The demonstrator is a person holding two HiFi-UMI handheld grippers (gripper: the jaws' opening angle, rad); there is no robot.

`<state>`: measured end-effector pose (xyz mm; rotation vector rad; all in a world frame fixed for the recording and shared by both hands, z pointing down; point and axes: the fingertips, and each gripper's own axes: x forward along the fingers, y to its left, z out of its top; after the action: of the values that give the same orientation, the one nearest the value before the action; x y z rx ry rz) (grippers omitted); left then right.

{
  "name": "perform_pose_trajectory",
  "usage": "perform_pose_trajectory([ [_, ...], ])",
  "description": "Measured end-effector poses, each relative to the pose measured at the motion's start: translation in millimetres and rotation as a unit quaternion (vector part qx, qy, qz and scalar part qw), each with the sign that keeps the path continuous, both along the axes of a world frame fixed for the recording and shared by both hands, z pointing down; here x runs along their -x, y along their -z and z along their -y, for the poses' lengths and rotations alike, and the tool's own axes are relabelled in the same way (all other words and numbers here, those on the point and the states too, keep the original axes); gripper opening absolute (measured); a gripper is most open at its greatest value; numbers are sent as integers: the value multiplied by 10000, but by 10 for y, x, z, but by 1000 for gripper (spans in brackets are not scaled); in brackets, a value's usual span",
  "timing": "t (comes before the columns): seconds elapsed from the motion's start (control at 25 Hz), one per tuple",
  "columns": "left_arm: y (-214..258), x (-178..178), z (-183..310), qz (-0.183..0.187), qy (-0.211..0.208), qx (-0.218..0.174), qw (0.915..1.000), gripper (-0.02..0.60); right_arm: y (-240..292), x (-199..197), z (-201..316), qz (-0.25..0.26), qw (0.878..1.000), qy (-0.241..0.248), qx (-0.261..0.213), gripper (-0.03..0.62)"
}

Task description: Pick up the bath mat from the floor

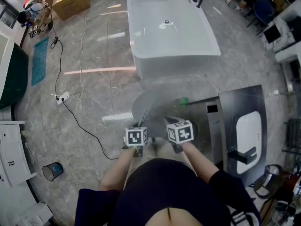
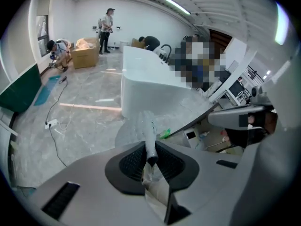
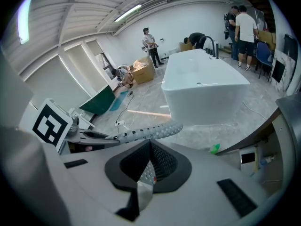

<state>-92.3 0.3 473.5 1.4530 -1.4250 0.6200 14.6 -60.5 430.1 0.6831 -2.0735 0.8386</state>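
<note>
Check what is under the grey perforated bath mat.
Around the grey perforated bath mat, pinched by the left gripper and right gripper, only grey marble floor shows; the patch directly beneath it is hidden.

The left gripper point(image 2: 150, 160) and right gripper point(image 3: 149, 163) have grey moulded plastic bodies with black ribbed pads point(image 2: 131, 163). Each carries a white cube with black square markers point(image 1: 135, 136). The operator wears a dark long-sleeved top point(image 1: 164, 197).
</note>
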Motion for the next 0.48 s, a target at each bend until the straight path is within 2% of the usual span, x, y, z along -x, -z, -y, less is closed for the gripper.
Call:
perform_pose_trajectory([
  [0.28,448,-83,-28,-154,-178,-430,9988,52,191,38,-43,172,9999,-6,-13,12],
  [0.48,708,-61,38,-219,-14,-725,9971,52,269,-29,-56,253,9997,-27,-54,12],
])
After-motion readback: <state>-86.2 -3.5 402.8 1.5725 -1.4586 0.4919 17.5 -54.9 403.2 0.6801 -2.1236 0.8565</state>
